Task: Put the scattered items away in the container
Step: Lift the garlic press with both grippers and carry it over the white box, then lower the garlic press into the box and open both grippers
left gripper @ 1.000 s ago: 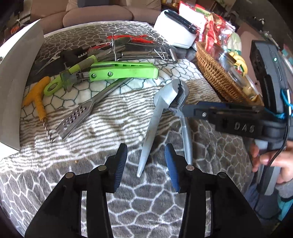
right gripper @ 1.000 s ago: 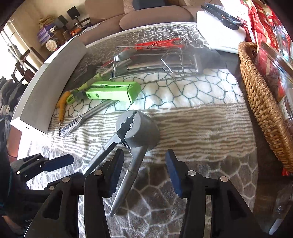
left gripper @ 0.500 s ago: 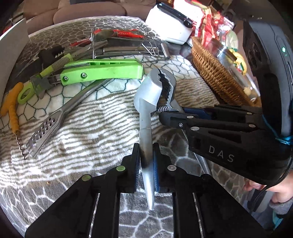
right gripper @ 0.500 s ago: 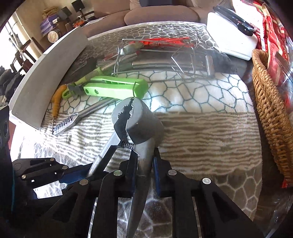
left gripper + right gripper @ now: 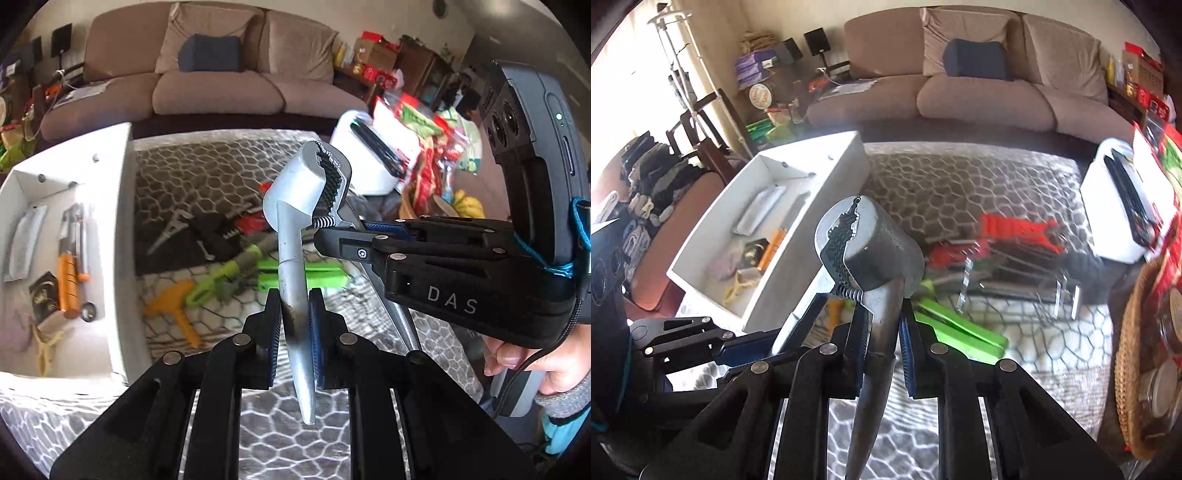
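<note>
Lifted off the blanket (image 5: 221, 177), the nutcracker (image 5: 295, 221) has one handle clamped in each gripper's fingers (image 5: 271, 325).

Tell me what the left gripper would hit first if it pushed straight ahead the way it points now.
Probably the patterned blanket: the left gripper, shut on one handle of the metal nutcracker, points down past the green tool. Depth is unclear.

Left gripper (image 5: 293, 332) — matte black plastic linkage arms joined by round silver rivets, fingers faced with ribbed blue pads (image 5: 317, 332). Right gripper (image 5: 882, 350) — identical build; its side plate bears raised letters "DAS", a small screw, a dark grey camera housing with green indicator light, blue cord and black cable. Person's hand (image 5: 524, 354): grey knit cuff over a turquoise sleeve.
</note>
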{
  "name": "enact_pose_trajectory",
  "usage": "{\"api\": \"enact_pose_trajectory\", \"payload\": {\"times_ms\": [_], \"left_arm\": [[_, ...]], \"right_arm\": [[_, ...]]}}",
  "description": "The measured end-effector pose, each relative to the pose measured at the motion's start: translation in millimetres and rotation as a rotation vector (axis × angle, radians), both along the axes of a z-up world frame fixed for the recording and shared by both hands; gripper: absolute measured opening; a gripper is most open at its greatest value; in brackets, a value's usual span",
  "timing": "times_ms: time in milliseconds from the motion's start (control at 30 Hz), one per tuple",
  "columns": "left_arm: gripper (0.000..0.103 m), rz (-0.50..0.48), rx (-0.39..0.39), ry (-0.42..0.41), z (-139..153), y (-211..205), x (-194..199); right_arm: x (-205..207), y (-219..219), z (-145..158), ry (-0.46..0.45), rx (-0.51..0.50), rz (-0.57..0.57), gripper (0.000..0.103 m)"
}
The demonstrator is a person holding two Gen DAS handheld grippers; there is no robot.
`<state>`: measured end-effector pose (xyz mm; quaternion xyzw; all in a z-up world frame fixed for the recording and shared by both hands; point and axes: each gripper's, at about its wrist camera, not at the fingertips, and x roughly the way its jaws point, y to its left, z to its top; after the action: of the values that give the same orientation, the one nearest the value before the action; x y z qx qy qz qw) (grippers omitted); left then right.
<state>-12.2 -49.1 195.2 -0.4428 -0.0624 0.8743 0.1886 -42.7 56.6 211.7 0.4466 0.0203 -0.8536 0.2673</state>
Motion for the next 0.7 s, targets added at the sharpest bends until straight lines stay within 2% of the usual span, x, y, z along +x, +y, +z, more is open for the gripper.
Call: {"api": "enact_pose_trajectory", "payload": {"times_ms": [133,267,433,567,700], "left_arm": [[0.013,0.09,-0.017,0.004,17.9,-79.1,-28.2],[0.013,0.156,-0.056,-0.037,11.9,-154.9,-62.2],[0.013,0.218,-0.06,-0.127,-28.5,-232.2,-104.8],[0.013,0.23,-0.11,-0.197,-69.9,-266.8,-140.8],[0.013,0.272,-0.054,-0.26,-109.0,-297.3,-168.5]], "right_arm": [[-31.8,-80.7,13.2,-0.021,-0.052,0.056,0.015],[-68.9,-160.8,-1.4,-0.082,-0.086,0.09,0.015],[-111.4,-246.9,-44.2,-0.158,-0.088,0.099,0.015],[-145.1,-293.4,-87.8,-0.223,-0.081,0.085,0.015],[-174.0,-322.6,-125.5,-0.272,-0.076,0.076,0.015]]}}
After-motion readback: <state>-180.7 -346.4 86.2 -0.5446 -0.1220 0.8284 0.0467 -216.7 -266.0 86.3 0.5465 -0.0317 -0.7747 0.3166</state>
